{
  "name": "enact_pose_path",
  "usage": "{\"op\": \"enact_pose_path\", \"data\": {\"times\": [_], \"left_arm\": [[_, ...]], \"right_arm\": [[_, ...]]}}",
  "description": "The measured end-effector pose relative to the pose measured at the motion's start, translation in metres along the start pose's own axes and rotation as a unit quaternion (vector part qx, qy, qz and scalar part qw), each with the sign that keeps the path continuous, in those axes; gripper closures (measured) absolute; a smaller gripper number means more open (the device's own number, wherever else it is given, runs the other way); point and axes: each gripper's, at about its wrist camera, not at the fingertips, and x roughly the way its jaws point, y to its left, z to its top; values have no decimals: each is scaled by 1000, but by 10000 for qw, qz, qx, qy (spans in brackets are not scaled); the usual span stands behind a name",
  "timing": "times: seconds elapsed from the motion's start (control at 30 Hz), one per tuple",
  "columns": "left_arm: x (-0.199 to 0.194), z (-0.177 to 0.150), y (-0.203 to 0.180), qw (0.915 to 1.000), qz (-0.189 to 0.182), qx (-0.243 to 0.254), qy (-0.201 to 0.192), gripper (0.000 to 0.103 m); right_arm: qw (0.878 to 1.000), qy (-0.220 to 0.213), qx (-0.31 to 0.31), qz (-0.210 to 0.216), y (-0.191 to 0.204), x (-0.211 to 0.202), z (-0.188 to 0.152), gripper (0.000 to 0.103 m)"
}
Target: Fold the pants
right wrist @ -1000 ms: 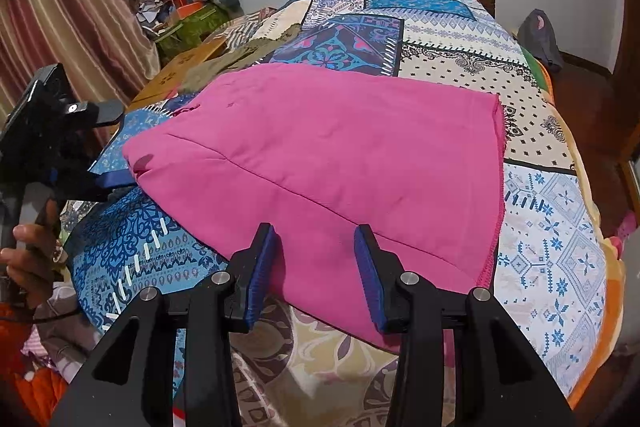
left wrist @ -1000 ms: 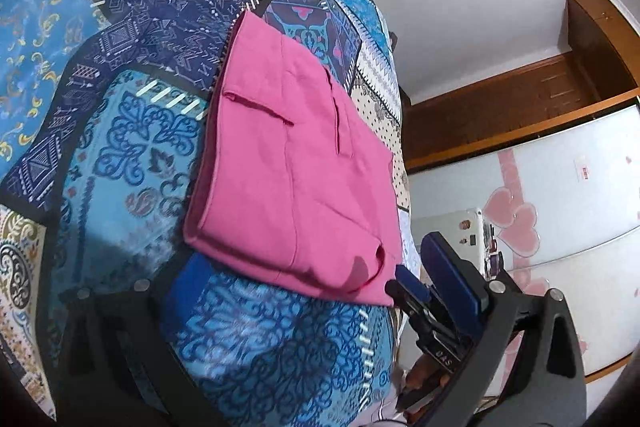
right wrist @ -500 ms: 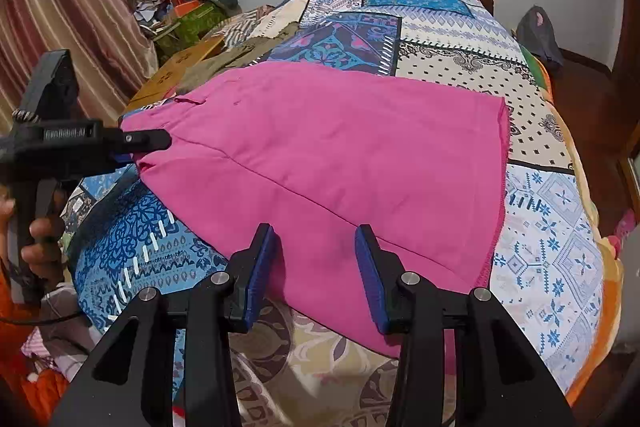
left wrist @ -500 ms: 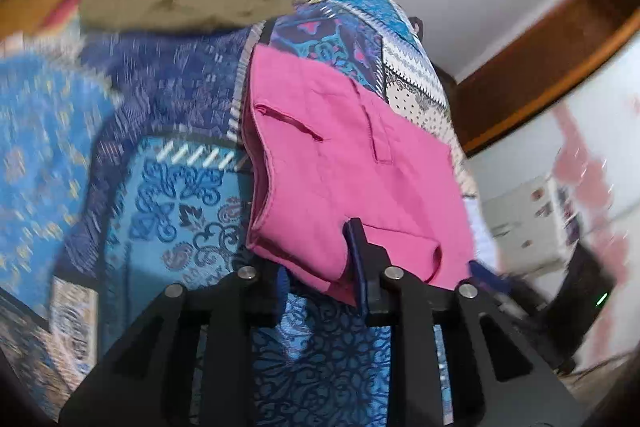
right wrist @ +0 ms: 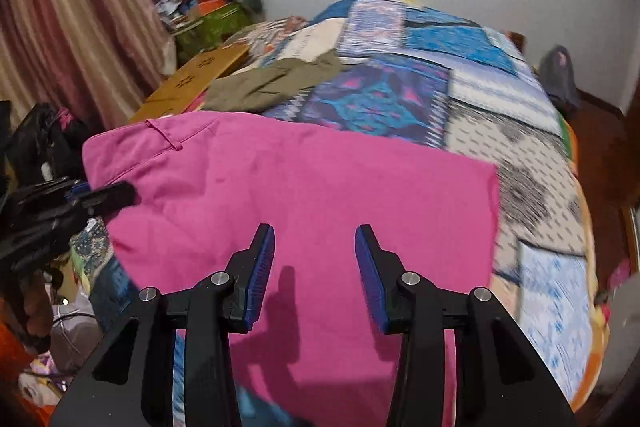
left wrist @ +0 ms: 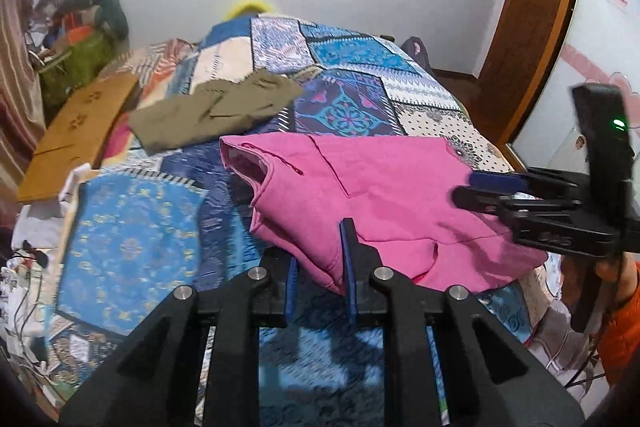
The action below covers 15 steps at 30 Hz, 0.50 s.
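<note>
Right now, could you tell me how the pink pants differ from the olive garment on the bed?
The pink pants lie near, beside both hand-held grippers; the olive garment lies farther back, untouched. The pink pants look flat and folded; the olive garment looks rumpled. Both rest on the patterned bedspread.

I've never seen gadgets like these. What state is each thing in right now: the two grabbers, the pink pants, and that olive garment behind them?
Left gripper: fingers open, straddling the near edge of the pants.
Right gripper: fingers open, over the pants, gripping nothing.
Pink cotton pants: partly folded, lying flat on the patchwork bedspread.
Olive-green garment: crumpled, lying apart from the pants.
</note>
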Motion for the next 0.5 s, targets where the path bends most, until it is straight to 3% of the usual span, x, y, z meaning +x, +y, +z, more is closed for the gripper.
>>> {"op": "enact_pose_path", "data": {"times": [0.23, 0.33, 0.5], "left_arm": [[-27, -2, 12, 9994, 70, -16, -339, 86], [-31, -1, 6, 9988, 165, 155, -437, 86], [-34, 5, -4, 9973, 208, 468, -532, 86]], "right_arm": [[9947, 679, -721, 262, 54, 50, -1, 65], [9938, 661, -856, 239, 61, 49, -3, 65], [9972, 443, -525, 305, 46, 25, -4, 65]]}}
